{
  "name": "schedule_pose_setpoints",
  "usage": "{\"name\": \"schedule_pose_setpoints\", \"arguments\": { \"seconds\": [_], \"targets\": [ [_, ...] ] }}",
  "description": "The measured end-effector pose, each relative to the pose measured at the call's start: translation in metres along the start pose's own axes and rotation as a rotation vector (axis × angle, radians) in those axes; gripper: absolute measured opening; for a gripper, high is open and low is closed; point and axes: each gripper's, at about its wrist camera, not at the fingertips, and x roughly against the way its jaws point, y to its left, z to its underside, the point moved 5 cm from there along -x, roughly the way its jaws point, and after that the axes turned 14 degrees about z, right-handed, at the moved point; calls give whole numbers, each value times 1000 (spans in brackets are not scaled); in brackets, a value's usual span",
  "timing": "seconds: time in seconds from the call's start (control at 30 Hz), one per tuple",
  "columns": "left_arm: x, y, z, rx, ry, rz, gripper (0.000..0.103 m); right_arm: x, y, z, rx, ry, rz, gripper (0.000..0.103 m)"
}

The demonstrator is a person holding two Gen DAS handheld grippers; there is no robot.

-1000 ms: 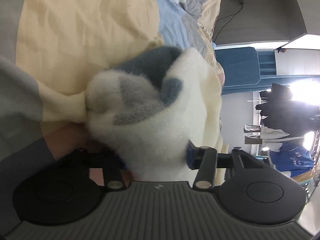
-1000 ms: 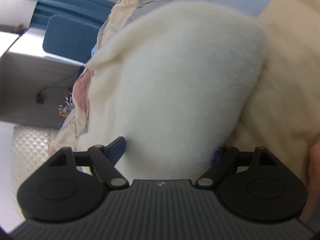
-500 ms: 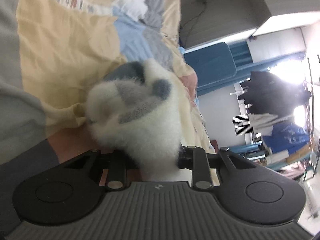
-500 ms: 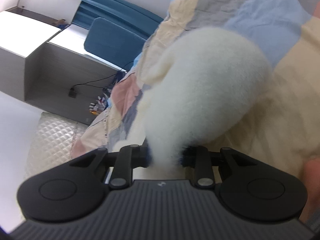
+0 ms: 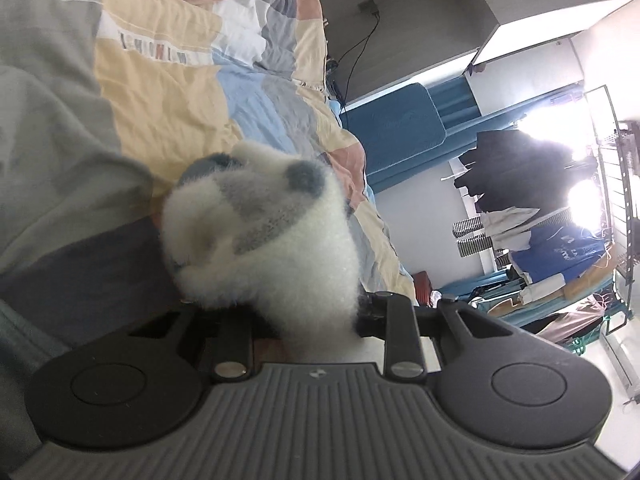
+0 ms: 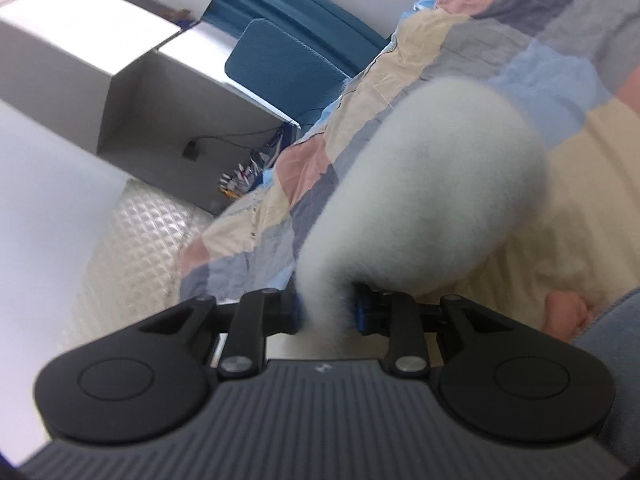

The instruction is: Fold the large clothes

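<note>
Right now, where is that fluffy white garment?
The fluffy white garment is pinched in both grippers, left gripper and right gripper, above the patchwork quilt.

This is a bedroom in somebody's home. A bed takes up most of the space, covered by a patchwork quilt (image 5: 168, 92) in cream, pale blue, grey and salmon squares, rumpled from use. Past its far edge stands a blue padded chair (image 5: 394, 130) against a grey desk or cabinet (image 6: 132, 92) with white top panels, and a black charger cable (image 5: 362, 46) hangs down the wall there. Over by the bright window, clothes hang on a drying rack (image 5: 520, 208): dark tops, a striped piece, something blue. Teal curtains (image 5: 460, 100) hang along that side. A quilted white mattress edge (image 6: 136, 248) shows under the bedding.
</note>
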Motion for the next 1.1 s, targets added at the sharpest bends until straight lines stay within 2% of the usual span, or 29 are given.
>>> {"name": "schedule_pose_setpoints", "arguments": {
  "seconds": [0.17,0.33,0.63,0.87,1.1],
  "targets": [
    [-9,2,-8,20,15,-3,35,-11,-2,-6,4,32,28,28],
    [-26,-14,-28,-5,16,-5,35,-18,9,-19,-21,55,30,28],
    [-93,-20,-78,16,46,-33,43,-70,40,-50,-72,93,102,32],
    [-156,-1,-108,-13,72,-83,44,-122,53,-63,-53,83,145,32],
    [-210,50,-124,10,65,-66,44,-185,47,-67,-51,84,150,32]
  ]
}}
